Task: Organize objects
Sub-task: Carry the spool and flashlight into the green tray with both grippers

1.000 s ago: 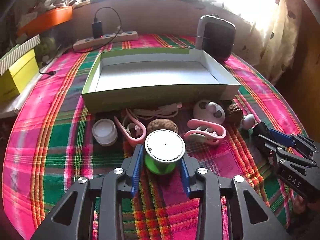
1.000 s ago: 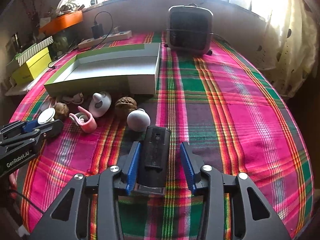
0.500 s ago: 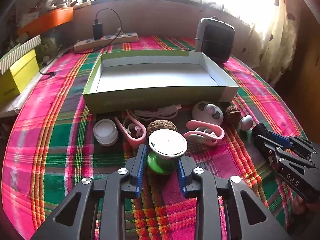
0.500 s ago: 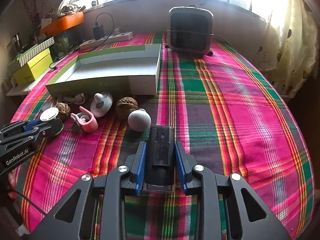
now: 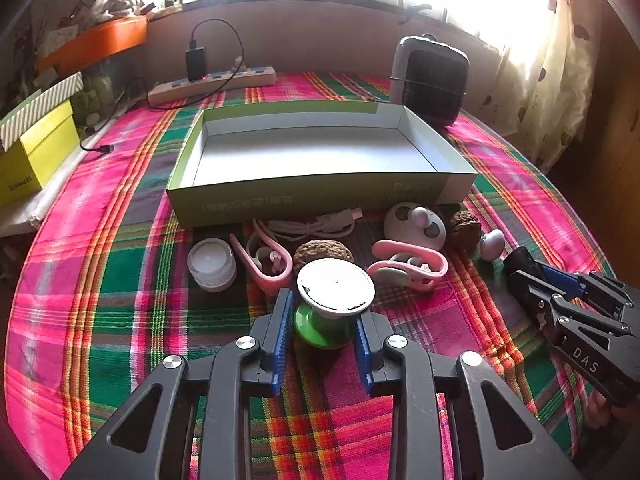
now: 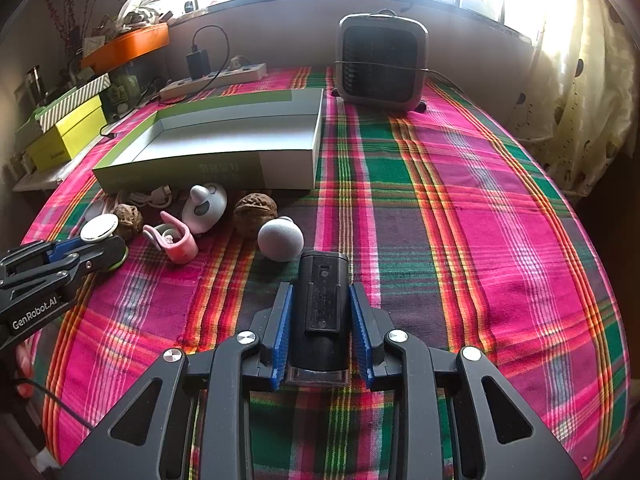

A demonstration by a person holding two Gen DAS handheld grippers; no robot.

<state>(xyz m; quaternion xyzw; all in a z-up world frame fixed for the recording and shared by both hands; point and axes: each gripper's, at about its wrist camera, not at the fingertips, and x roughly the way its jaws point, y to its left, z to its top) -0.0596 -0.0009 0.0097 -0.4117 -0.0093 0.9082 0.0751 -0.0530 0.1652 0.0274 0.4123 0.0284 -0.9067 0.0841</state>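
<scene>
Both grippers (image 5: 323, 330) (image 6: 322, 326) closed, spool (image 5: 335, 304) clamped, black device (image 6: 320, 308) clamped

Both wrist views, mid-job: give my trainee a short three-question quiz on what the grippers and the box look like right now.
1. True or false: the open box already holds some of the small items.
2. Which object sits between the pads of the left gripper? A) walnut B) green spool with a white top C) white jar
3. Fill in: the right gripper is closed on a ____ device lying on the plaid cloth.

Key
1. False; its grey floor is bare.
2. B, the green spool.
3. Black; the black device is pinched between the blue pads.
</scene>
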